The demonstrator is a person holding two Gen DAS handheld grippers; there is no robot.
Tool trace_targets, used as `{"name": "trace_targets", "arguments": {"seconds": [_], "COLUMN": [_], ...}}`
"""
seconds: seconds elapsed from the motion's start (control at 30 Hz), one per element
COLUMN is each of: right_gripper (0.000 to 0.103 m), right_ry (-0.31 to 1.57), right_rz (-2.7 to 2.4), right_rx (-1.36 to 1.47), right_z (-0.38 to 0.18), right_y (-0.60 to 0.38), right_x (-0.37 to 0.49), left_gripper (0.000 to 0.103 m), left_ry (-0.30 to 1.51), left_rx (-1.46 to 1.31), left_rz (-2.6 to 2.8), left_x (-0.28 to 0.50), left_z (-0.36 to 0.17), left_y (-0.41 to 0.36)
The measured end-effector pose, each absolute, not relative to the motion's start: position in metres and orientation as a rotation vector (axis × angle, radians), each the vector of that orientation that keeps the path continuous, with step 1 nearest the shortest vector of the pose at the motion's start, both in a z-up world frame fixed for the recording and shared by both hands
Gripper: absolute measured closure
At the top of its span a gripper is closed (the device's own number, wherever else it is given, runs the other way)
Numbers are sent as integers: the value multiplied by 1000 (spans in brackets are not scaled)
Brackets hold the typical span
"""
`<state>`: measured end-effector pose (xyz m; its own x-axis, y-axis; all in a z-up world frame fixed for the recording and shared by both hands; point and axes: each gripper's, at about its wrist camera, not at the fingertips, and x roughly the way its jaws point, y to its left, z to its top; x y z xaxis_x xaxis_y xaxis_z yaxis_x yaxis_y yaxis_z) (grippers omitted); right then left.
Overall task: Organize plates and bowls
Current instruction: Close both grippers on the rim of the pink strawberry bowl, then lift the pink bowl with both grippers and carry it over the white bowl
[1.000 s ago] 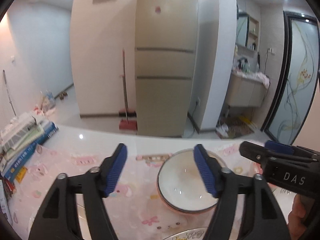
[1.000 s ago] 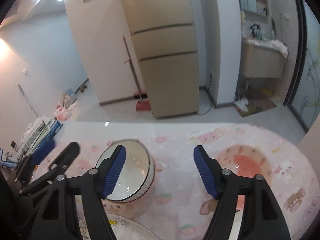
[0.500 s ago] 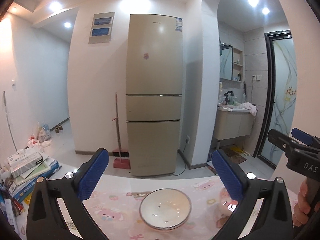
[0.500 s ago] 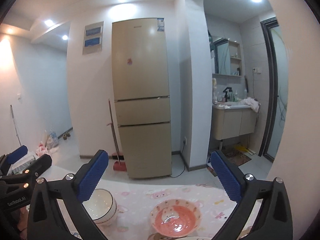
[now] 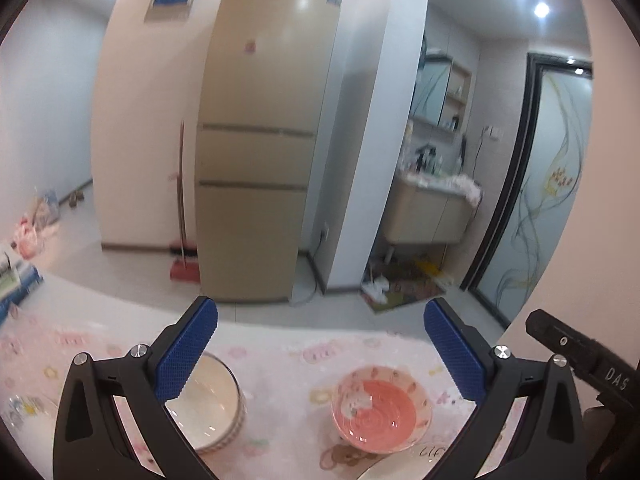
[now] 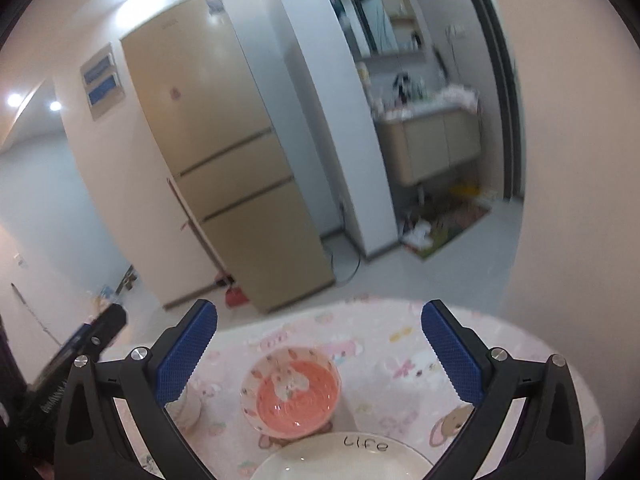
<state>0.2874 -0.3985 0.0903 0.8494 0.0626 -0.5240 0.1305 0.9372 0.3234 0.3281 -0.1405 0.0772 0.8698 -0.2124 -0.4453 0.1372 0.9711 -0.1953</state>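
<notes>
A pink-red bowl [image 5: 382, 408] stands on the pink cartoon tablecloth [image 5: 280, 360], to the right of a white bowl [image 5: 208, 404]. In the right wrist view the pink bowl [image 6: 292, 394] sits centred between the fingers, with a white plate [image 6: 340, 460] marked "Life" at the near edge and the white bowl [image 6: 188, 410] partly hidden behind the left finger. My left gripper [image 5: 320, 344] is open and empty above the bowls. My right gripper [image 6: 319, 344] is open and empty above the pink bowl.
A beige fridge [image 5: 260, 140] stands beyond the table's far edge [image 5: 120, 300], with a broom [image 5: 182, 240] beside it. Stacked books [image 5: 16, 280] lie at the far left. A wall [image 6: 580, 160] is close on the right. The other gripper [image 5: 592, 364] shows at right.
Both grippers have tilted down and shifted right from half a second ago. The pink bowl now shows in the left view, and the plate in the right view. Jaws stay open.
</notes>
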Motion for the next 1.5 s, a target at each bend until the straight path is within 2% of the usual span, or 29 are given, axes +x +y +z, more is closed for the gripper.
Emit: {"name": "trace_targets", "arguments": {"seconds": [0.23, 0.4, 0.53, 0.57, 0.63, 0.67, 0.73, 0.8, 0.87, 0.93, 1.0, 1.17, 1.4, 1.5], "right_gripper": [1, 13, 19, 24, 42, 54, 57, 65, 67, 71, 75, 76, 76, 76], "right_ry": [794, 890, 931, 944, 977, 991, 1014, 1033, 1049, 1060, 1084, 1099, 1105, 1112], "right_rz": [43, 87, 134, 126, 122, 119, 132, 150, 139, 143, 177, 184, 212, 220], "right_rx": [534, 610, 625, 614, 616, 634, 681, 709, 721, 727, 740, 757, 806, 841], "right_z": [8, -29, -42, -46, -53, -59, -69, -78, -83, -86, -91, -96, -101, -104], "right_y": [-421, -425, -417, -415, -408, -408, -409, -409, -409, -406, -403, -400, -406, -412], "right_x": [332, 345, 353, 355, 359, 362, 365, 366, 367, 367, 369, 372, 372, 372], "left_gripper": [0, 3, 28, 30, 43, 47, 62, 71, 75, 83, 83, 83, 79, 82], "left_ry": [687, 781, 856, 876, 910, 928, 970, 1004, 1030, 1062, 1076, 1074, 1169, 1167], "left_rx": [-75, -142, -151, -148, -149, -151, -167, -190, -210, -234, -271, -266, -453, -435], "left_rz": [-211, -284, -334, -338, -333, -329, -339, -349, -363, -382, -384, -388, -448, -447], "left_x": [363, 368, 372, 373, 375, 375, 378, 379, 381, 381, 378, 376, 385, 383], "left_z": [6, -18, -30, -34, -42, -45, -52, -58, -62, -67, -68, -67, -88, -86], "left_y": [-171, -178, -181, -183, -184, -184, -184, -183, -182, -182, -180, -182, -168, -170]}}
